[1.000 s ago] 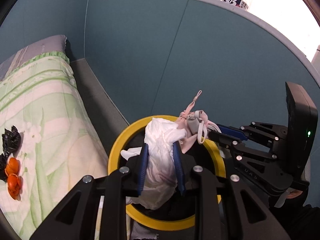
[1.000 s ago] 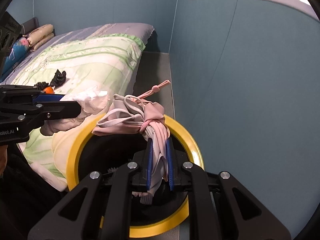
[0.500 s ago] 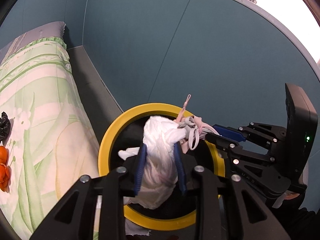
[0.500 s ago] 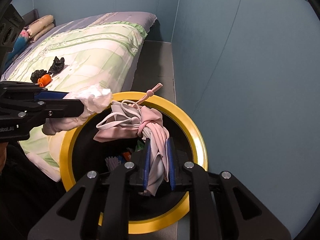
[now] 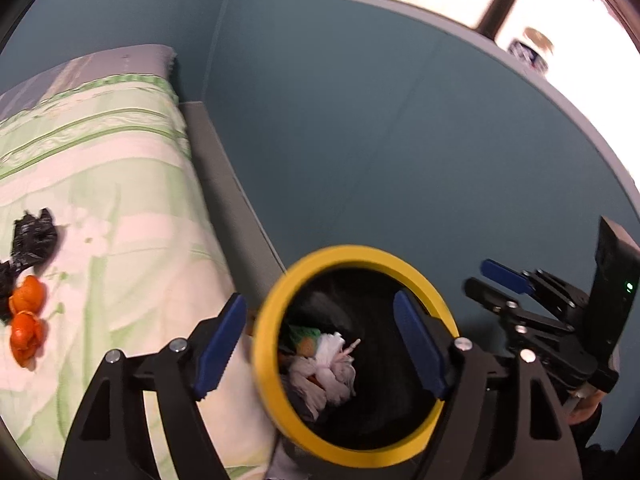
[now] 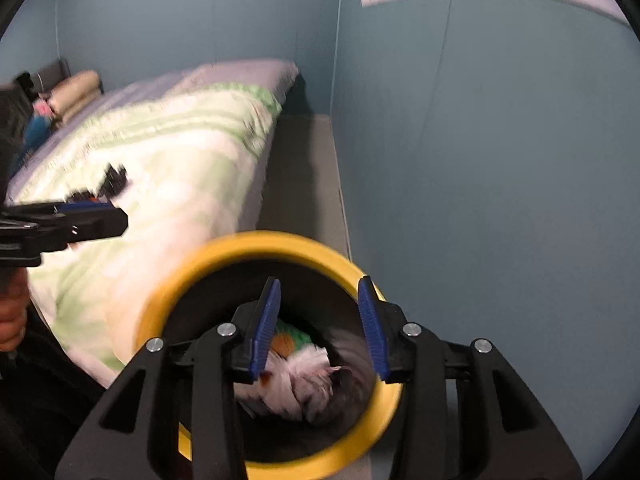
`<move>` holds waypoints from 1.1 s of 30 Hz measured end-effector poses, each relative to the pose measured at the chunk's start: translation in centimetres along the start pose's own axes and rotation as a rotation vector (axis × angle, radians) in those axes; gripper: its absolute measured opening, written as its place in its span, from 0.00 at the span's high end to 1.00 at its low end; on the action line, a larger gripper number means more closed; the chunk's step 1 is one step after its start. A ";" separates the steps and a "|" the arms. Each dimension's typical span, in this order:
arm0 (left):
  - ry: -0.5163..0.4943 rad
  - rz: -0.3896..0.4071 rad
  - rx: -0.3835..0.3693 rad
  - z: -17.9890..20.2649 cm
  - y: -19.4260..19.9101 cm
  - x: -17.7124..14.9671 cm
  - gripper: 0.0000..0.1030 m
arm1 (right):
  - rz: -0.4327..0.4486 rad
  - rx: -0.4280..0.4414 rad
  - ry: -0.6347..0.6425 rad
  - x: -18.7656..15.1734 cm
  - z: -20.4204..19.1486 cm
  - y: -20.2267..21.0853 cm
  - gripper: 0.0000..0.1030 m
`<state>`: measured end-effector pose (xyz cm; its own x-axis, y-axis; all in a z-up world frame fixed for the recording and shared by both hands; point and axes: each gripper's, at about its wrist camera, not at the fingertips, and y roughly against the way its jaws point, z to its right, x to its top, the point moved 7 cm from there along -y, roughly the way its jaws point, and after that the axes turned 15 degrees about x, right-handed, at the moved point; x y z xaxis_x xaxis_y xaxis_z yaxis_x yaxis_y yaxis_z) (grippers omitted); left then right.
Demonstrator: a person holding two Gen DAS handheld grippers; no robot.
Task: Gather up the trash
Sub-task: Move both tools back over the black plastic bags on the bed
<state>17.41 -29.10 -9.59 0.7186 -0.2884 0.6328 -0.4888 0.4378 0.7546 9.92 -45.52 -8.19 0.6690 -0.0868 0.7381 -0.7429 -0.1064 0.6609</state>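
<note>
A black bin with a yellow rim (image 5: 360,252) (image 6: 256,242) stands on the floor between the bed and the blue wall. White tissue and the pale mask (image 5: 330,374) (image 6: 304,384) lie inside it among other trash. My left gripper (image 5: 320,344) is open and empty above the bin's left side. My right gripper (image 6: 320,328) is open and empty over the bin mouth; it also shows in the left wrist view (image 5: 500,280). Orange peels (image 5: 26,328) and crumpled black plastic (image 5: 34,236) (image 6: 114,178) lie on the bed.
The bed with a green and white quilt (image 5: 100,208) (image 6: 172,168) is left of the bin. A grey ledge (image 6: 304,184) runs along the blue wall (image 5: 380,120). Pillows (image 6: 72,92) lie at the far end. A jar (image 5: 532,50) stands on the window sill.
Both grippers have opened and let go. The white tissue and the pale mask have dropped into the bin. Both grippers have lifted and pulled back from it.
</note>
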 end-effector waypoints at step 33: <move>0.359 0.068 0.433 -31.4 5.5 -0.6 0.26 | -0.147 0.432 0.252 10.8 -23.8 -18.4 0.52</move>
<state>29.81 0.19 -11.33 0.7647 0.0689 0.6407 -0.6436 0.0339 0.7646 30.36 -20.95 -9.14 0.7004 0.1954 0.6865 -0.5291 -0.5034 0.6831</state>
